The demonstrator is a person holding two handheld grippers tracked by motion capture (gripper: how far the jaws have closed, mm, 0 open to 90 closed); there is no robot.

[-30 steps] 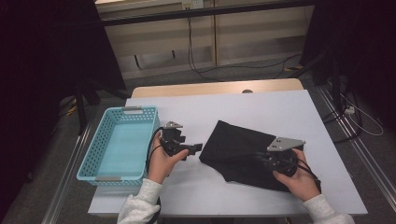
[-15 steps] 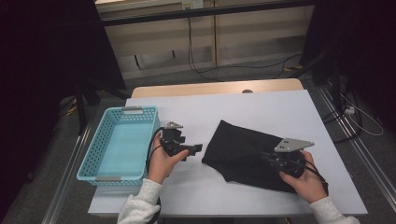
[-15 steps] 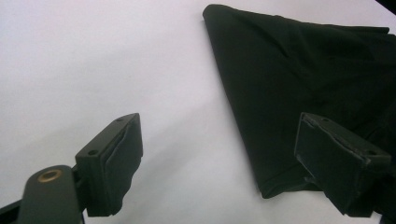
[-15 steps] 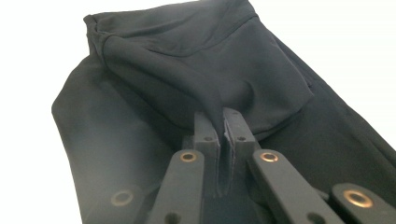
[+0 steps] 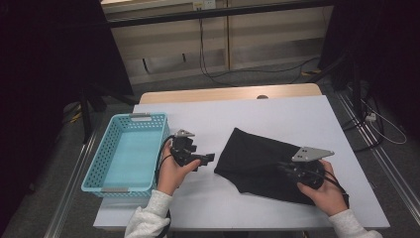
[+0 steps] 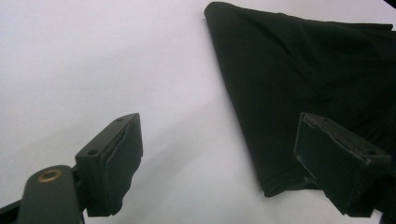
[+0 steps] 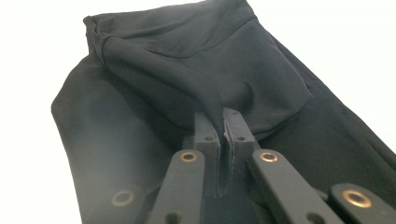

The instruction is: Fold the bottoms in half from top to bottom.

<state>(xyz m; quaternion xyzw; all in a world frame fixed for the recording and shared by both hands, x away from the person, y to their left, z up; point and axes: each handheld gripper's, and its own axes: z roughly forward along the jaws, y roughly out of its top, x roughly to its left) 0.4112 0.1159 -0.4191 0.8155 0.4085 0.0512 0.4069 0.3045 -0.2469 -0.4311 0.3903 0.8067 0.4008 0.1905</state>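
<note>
A black cloth [image 5: 257, 161] lies folded on the white table [image 5: 277, 116], right of centre. My right gripper [image 5: 286, 167] is shut on a pinched fold of the black cloth [image 7: 205, 88], which rises as a ridge between the two pads [image 7: 239, 128]. My left gripper [image 5: 205, 157] hovers just left of the cloth's near corner, jaws wide apart with nothing between them. In the left gripper view the black cloth [image 6: 308, 79] lies ahead and to the right, its edge passing behind the right fingertip [image 6: 334, 154].
A light blue plastic basket [image 5: 106, 163] stands empty at the table's left edge, beside my left hand. Bare white tabletop stretches behind the cloth. Cables run on the floor beyond the table and to its right.
My right gripper has drawn slightly toward the near right with the cloth fold in it, stretching the fabric a little. The left gripper has stayed where it was.
</note>
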